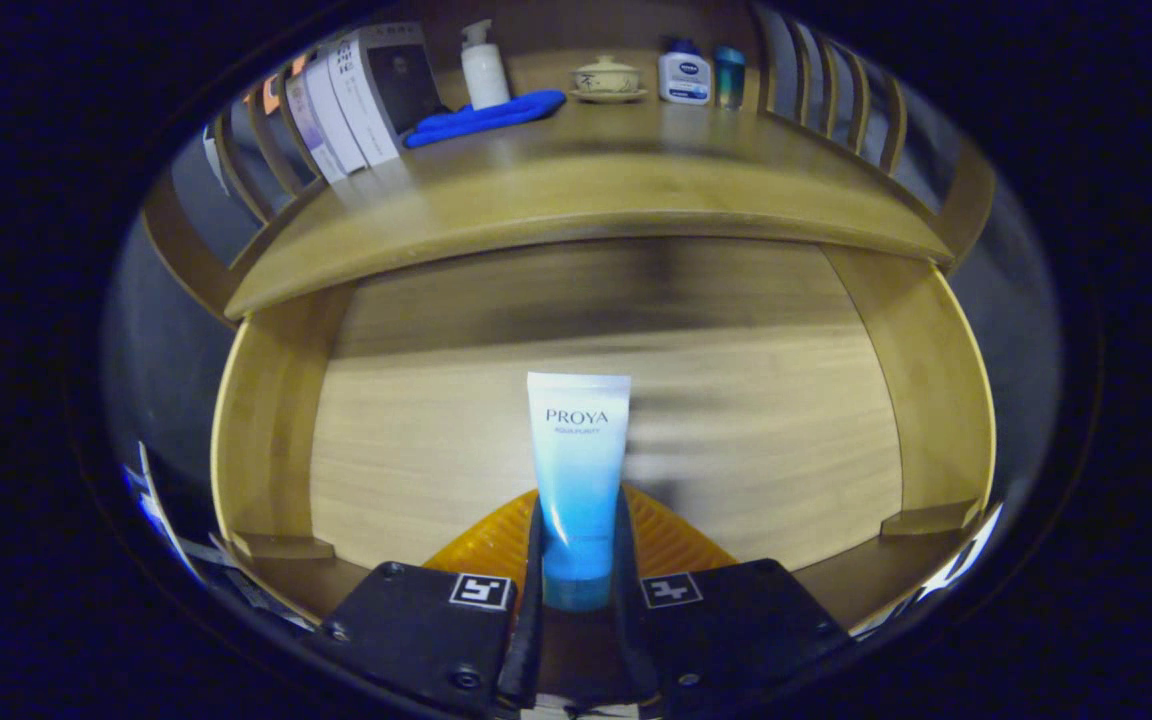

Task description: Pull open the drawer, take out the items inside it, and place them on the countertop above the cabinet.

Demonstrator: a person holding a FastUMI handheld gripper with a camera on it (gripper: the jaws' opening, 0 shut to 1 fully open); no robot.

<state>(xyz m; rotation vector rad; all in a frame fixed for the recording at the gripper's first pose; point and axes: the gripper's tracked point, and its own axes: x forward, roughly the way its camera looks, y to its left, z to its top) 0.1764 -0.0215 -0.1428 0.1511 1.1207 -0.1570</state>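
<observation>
The gripper (pixel 578 560) pinches the blue-and-white cosmetic tube (pixel 577 470) between both fingers, its long axis running straight ahead, flat sealed end farthest. Beneath it lies the open drawer (pixel 266 440), its wooden floor bare. Beyond and above sits the countertop (pixel 576 190), so the carry likely goes up and forward, short of the blue cloth (pixel 486 115) and bottles at the back.

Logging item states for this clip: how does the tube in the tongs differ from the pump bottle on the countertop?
The tube is pinched between the tongs above the open drawer; the pump bottle stands free on the countertop. The tube fades white to blue; the pump bottle is plain white. The tube is flat-ended; the pump bottle has a dispenser head. Both are upright.
</observation>
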